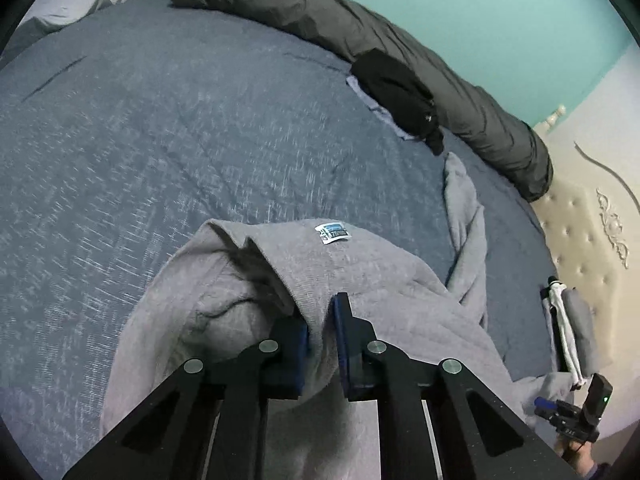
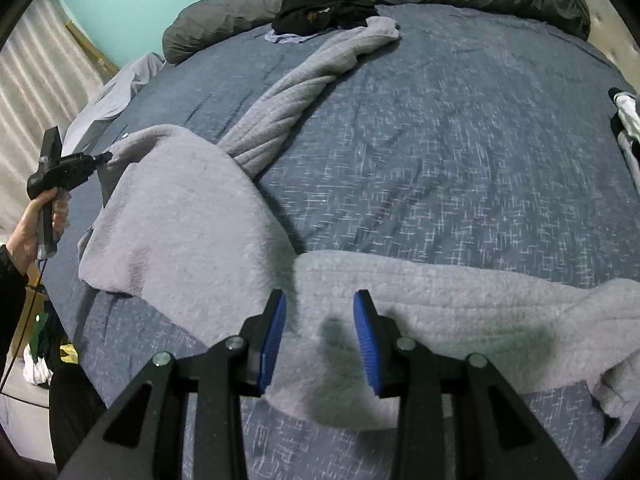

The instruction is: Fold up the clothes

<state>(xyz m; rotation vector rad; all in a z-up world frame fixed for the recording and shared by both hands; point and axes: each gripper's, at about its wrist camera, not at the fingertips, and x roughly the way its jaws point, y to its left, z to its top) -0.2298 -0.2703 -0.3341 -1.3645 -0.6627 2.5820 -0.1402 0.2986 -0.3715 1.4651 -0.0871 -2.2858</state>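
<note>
The grey robe [image 2: 192, 220] lies across the near side of the bed [image 2: 460, 160], its body running along the near edge and one long, twisted sleeve [image 2: 296, 96] reaching away toward the black garment [image 2: 324, 14] at the far side. The left tool [image 1: 322, 320] is clamped on a fold of robe near its label [image 1: 334, 233], lifting that part off the bed. The right tool [image 2: 320, 328] hovers over the robe's near part, fingers apart with nothing gripped. Most of the blue cover beyond the robe is bare, giving wide room in the middle. A dark rolled duvet [image 1: 360, 40] lines the far edge; a small striped bundle [image 1: 564, 328] sits by the padded headboard [image 1: 592, 240].
</note>
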